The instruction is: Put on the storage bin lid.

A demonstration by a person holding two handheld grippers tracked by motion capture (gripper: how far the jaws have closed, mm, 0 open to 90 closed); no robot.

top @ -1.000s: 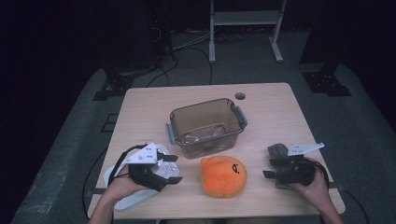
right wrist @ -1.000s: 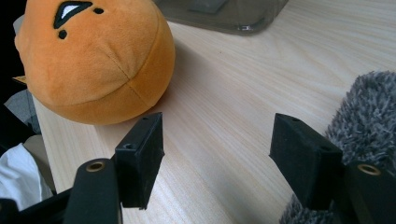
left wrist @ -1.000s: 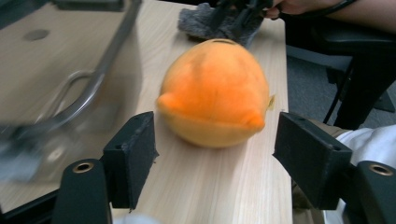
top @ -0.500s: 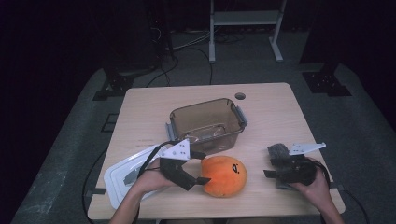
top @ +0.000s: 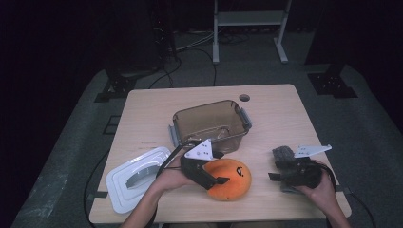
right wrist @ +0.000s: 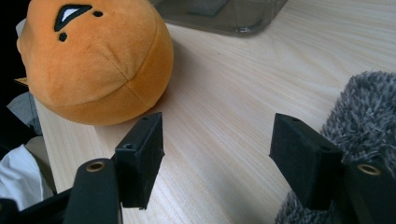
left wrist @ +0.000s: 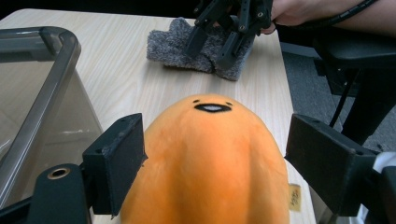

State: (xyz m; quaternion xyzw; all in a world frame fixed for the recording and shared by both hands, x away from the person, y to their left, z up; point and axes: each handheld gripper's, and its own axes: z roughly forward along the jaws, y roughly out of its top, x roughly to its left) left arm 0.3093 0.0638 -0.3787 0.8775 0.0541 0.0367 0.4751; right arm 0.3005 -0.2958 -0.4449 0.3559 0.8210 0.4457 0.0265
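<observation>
An orange plush (top: 230, 178) with a small black face lies on the table's front middle. My left gripper (top: 216, 178) reaches it from the left. In the left gripper view the plush (left wrist: 210, 158) sits between the jaws of my left gripper (left wrist: 219, 163), which have just been opening; the right jaw stands clear of it. My right gripper (top: 280, 175) rests open at the front right beside a grey fuzzy cloth (top: 283, 153). In the right gripper view my right gripper (right wrist: 217, 158) is open over bare wood, with the cloth (right wrist: 369, 112) against its right jaw.
A clear brown bin (top: 211, 124) with grey handles stands behind the plush, mid-table. Its white lid (top: 135, 178) lies flat at the front left. The wooden table (top: 157, 114) has a small hole (top: 244, 98) near its far edge.
My left gripper has moved right, from over the white lid to the plush, leaving the lid flat on the table. The right hand has stayed still.
</observation>
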